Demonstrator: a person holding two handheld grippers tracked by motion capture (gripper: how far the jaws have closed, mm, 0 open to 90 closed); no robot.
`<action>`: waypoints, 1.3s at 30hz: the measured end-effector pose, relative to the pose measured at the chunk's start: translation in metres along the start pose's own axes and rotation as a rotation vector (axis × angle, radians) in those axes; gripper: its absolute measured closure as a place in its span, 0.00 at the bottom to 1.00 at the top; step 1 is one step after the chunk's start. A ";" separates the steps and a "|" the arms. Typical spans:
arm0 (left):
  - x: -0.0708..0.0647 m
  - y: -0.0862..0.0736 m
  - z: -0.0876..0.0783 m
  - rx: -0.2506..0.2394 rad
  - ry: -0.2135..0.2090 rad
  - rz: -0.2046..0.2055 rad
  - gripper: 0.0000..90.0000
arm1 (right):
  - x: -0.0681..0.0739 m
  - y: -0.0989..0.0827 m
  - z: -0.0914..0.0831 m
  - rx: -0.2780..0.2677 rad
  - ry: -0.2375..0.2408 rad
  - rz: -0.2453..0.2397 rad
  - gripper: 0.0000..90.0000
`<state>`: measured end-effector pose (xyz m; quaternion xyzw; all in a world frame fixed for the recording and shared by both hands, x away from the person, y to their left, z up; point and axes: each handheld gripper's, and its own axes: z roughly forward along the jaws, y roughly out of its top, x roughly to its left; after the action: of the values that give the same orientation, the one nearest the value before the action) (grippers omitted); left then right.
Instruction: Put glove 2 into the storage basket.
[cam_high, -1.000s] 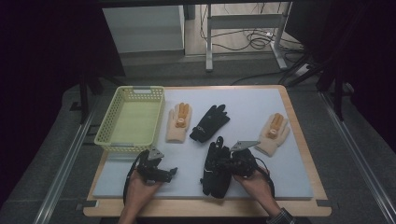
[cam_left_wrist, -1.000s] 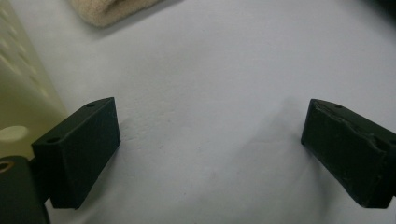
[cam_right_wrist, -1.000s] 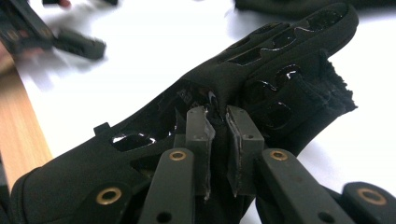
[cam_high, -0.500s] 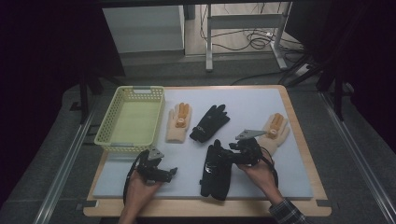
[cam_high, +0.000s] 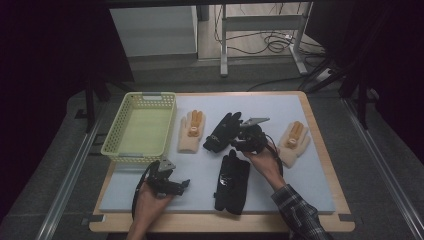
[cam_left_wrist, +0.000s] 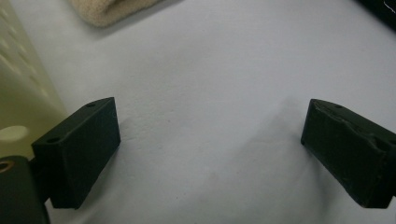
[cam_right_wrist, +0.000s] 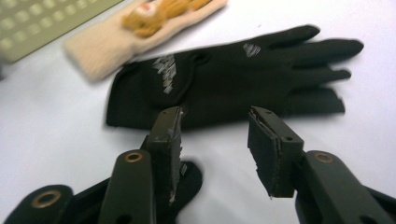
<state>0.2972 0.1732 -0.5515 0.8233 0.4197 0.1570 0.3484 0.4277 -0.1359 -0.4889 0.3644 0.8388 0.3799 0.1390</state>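
Black glove (cam_right_wrist: 224, 79), the upper one of the dark pair, lies flat on the worktop (cam_high: 310, 195) just ahead of the right gripper (cam_right_wrist: 215, 140), cuff toward the cream glove with the orange bear (cam_right_wrist: 140, 28). The right fingers (cam_right_wrist: 268, 149) stand released, nothing between them; they have just been opening and then easing in a little. A second black glove (cam_high: 232, 182) lies below them, its fingertips under the right gripper.

To do the pick well, I judge the fingers should come down over the cuff edge, straddle a single fold of fabric, press into the worktop and close fully before lifting, so that the glove does not slip or drag its neighbour.

The left gripper (cam_left_wrist: 210, 140) hangs low over bare worktop beside the green basket (cam_high: 140, 127), its fingers (cam_left_wrist: 79, 154) wide and released, gripping nothing. Another cream glove (cam_high: 294, 142) lies to the right.

Against a second ago, the right hand has left the lower black glove, which now lies alone, and has travelled up toward the upper one. The left hand has kept its place.
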 end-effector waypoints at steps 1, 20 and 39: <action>0.000 0.000 0.000 -0.001 -0.001 -0.001 0.05 | -0.005 0.007 0.010 0.007 -0.008 0.005 0.61; 0.000 0.000 0.000 0.002 -0.001 -0.001 0.05 | -0.013 0.024 0.079 0.079 -0.102 0.045 0.56; 0.000 0.000 0.000 0.002 -0.001 0.001 0.05 | -0.015 0.033 0.041 0.025 -0.044 0.007 0.92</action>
<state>0.2973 0.1733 -0.5515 0.8239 0.4192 0.1565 0.3477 0.4755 -0.1098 -0.4925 0.3774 0.8389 0.3618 0.1513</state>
